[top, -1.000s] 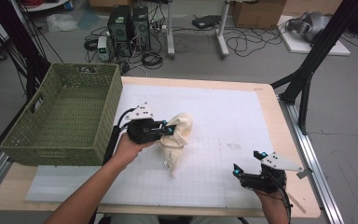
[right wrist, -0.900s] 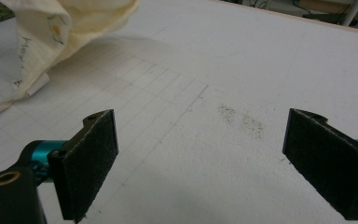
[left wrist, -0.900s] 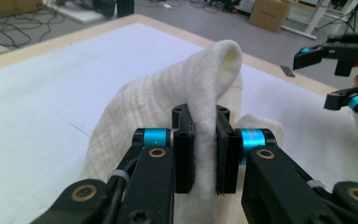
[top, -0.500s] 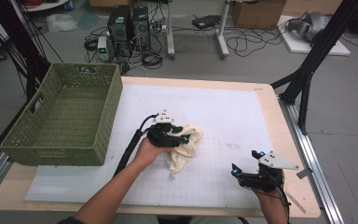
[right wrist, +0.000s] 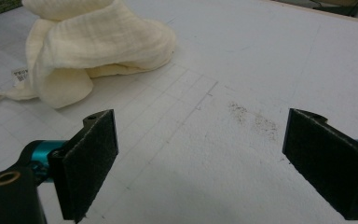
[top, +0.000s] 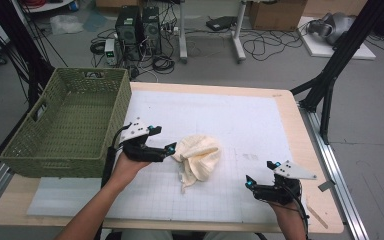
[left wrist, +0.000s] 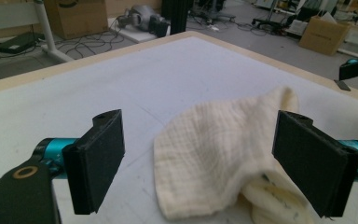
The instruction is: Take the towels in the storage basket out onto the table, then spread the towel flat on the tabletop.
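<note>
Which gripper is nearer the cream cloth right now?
Left. The left gripper sits right at the cream cloth, its jaws just opened with the cloth's edge loose between them. The right gripper rests apart, toward the table's near edge, jaws open.

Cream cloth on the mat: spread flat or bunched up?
Bunched. The cream cloth lies in a rumpled heap with overlapping folds on the white mat.

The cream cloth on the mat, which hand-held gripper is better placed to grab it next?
Probably the left hand-held gripper: its open jaws, just opened, sit right at the cream cloth, which lies between them unpinched. The right hand-held gripper rests open farther off.
</note>
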Available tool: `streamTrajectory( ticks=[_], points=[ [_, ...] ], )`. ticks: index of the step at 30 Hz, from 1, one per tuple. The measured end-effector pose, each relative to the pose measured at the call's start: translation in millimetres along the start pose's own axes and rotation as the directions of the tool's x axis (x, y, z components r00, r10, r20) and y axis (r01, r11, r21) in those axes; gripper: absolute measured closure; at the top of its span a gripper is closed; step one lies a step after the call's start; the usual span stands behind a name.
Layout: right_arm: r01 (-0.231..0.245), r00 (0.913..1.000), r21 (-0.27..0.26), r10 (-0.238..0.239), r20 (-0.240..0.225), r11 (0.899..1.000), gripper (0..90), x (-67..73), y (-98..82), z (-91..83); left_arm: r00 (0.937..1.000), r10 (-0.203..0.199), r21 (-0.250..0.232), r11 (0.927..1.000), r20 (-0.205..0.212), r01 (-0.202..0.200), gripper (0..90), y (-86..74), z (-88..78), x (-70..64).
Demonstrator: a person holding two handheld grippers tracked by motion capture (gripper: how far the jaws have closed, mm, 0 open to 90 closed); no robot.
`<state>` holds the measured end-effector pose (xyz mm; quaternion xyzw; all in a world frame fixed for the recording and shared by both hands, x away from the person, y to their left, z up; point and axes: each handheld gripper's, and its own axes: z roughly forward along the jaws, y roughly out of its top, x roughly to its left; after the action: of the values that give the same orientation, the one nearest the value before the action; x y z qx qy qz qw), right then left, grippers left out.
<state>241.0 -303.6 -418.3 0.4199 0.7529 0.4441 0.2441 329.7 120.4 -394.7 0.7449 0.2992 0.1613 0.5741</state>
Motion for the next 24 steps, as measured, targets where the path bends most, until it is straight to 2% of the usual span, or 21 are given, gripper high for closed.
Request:
streamTrajectory(
  ticks=[4, 7, 11, 13, 18, 24],
  points=[
    [-0.006, 1.0, 0.003, 0.006, -0.001, 1.0, 9.5, 0.7, 0.4, 2.4, 0.9999, -0.006, 0.016, 0.9998, -0.013, 0.006, 17.4, -16.2, -11.0, -1.1],
    [-0.005, 1.0, 0.004, 0.005, 0.005, 1.0, 9.5, 1.2, -1.1, 0.2, 0.9998, -0.017, 0.009, 0.9998, -0.01, 0.017, 17.4, -22.6, -13.9, 1.3],
    [-0.017, 0.9997, -0.002, 0.017, 0.02, 1.0, 9.5, -1.4, -3.2, -3.2, 0.9997, -0.024, -0.004, 0.9997, -0.008, 0.024, 17.4, -26.6, -14.3, 1.1],
    [-0.023, 0.9995, 0.0, 0.023, 0.021, 1.0, 9.5, -1.3, -3.6, -4.6, 0.9996, -0.027, 0.005, 0.9996, -0.01, 0.027, 17.5, -29.2, -14.0, 0.0],
    [-0.014, 0.9998, -0.003, 0.014, 0.016, 1.0, 9.5, 0.2, -2.7, -3.2, 0.9995, -0.027, 0.019, 0.9994, -0.015, 0.027, 17.5, -33.9, -16.7, -2.4],
    [-0.011, 0.9999, -0.005, 0.011, 0.002, 1.0, 9.5, 3.4, 2.3, 3.8, 0.9988, -0.036, 0.011, 0.9993, -0.033, 0.036, 17.5, -34.6, -24.6, -1.7]
  ],
)
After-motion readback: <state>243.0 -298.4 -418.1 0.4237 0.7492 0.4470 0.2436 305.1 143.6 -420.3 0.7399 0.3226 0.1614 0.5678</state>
